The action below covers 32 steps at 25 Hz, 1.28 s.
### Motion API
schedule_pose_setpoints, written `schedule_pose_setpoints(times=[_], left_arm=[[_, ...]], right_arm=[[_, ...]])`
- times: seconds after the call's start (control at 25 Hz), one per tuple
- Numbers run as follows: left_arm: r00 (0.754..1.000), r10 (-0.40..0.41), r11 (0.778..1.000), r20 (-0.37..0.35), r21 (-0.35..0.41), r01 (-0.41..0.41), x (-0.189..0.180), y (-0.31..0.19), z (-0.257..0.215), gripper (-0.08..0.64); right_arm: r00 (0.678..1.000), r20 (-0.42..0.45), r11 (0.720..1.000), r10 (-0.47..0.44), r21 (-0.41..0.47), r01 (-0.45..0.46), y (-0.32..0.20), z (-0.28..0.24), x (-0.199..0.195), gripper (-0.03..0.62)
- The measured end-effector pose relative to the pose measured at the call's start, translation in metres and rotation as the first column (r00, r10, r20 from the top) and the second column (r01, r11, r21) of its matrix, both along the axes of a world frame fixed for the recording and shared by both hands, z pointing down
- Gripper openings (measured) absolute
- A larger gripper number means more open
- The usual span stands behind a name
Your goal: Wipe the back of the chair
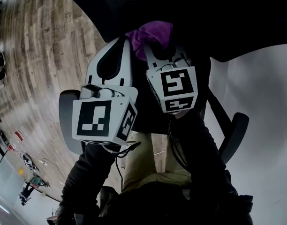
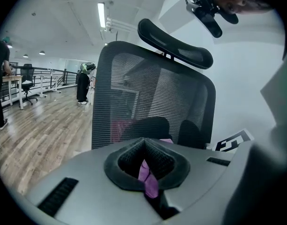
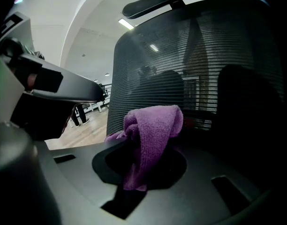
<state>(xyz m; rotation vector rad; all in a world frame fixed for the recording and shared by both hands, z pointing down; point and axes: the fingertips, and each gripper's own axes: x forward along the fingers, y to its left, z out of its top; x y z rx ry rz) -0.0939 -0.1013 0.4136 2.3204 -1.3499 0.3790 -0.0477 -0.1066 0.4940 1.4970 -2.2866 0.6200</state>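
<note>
While the wooden floor (image 2: 35, 139) is stretching away on the left of the left gripper view, the chair back (image 2: 153, 93), a dark mesh panel, is standing upright close in front of both grippers and is filling much of both gripper views. Its curved headrest (image 2: 176, 43) is sitting on top. Seen from the head view, the 2 grippers are pointing side by side toward the chair. The left gripper (image 1: 121, 41) is pinching a thin strip of the purple cloth (image 2: 148, 177) between jaws that are meeting at their tips. The right gripper (image 1: 164, 48) is gripping the bunched bulk of that same cloth, which is folding over above its jaws, near the mesh; whether it is touching I cannot tell.
</note>
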Motion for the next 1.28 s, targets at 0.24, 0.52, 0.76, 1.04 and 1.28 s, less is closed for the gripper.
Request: schedule_pose_setpoints(times=[0.24,0.52,0.76,1.04,1.28], left_arm=[[0.999,0.039,0.999,0.007,-0.005,-0.039,0.028,0.005,-0.004,0.008],[0.997,0.079,0.997,0.013,-0.009,-0.079,0.061,0.007,-0.001,0.008],[0.993,0.113,0.994,0.025,-0.010,-0.112,0.095,0.009,0.010,0.008],[0.988,0.146,0.989,0.039,-0.004,-0.146,0.139,0.025,0.012,0.008],[0.984,0.172,0.985,0.045,-0.001,-0.172,0.169,0.029,0.010,0.008]], right_arm=[[1.000,0.004,1.000,0.024,-0.009,-0.024,0.008,-0.005,0.025,0.066],[0.998,0.001,0.998,0.056,-0.017,-0.056,0.016,-0.003,0.059,0.066],[0.998,0.007,0.998,0.066,-0.020,-0.065,0.024,0.008,0.087,0.066],[0.996,0.002,0.996,0.089,-0.022,-0.089,0.046,0.012,0.129,0.066],[0.994,-0.012,0.993,0.113,-0.036,-0.113,0.056,0.014,0.160,0.066]])
